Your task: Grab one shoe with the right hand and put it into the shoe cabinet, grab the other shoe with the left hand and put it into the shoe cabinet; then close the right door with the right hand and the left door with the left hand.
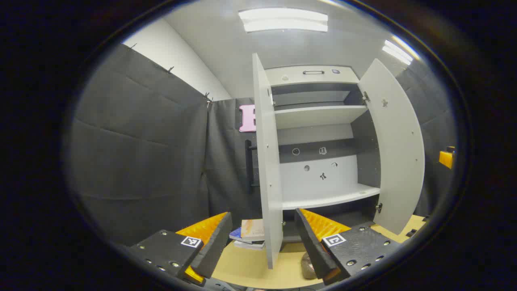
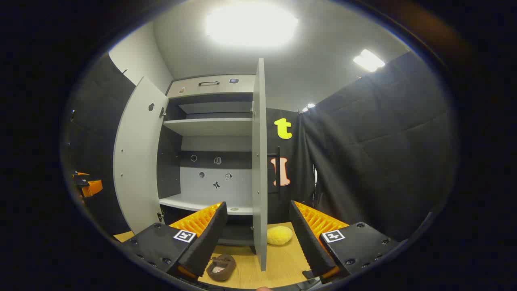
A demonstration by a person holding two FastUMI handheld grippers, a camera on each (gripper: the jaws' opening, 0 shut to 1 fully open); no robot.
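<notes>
Booth walled in black cloth, pale ceiling with strip lights, light wooden floor (image 2: 282,262). Landmark: the shoe cabinet (image 2: 210,125), white, both doors swung wide.

Right door (image 2: 259,161) seen edge-on in the right gripper view; left door (image 1: 267,161) edge-on in the left gripper view. Shelves inside bare.

Brown shoe (image 2: 221,267) lies on the floor just in front of the cabinet, near the foot of the right door, opening upward. A rounded brownish shape (image 1: 308,266) low in the left gripper view, near the foot of the left door, may be the other shoe; too little shows to be sure.

Right gripper (image 2: 258,242): jaws spread wide, nothing between them. Left gripper (image 1: 262,242): likewise wide and empty.

Handling, as judged: the shoe looks like a soft slipper, light, yielding, not fragile. Best pinched across the heel rim or the side wall, where the edge gives the fingers something to bite.

Yellow fluffy ball (image 2: 279,235) beside the right door; stacked books (image 1: 248,233) beside the left door. Small stickers on the cabinet back, unreadable. No brand legible.
</notes>
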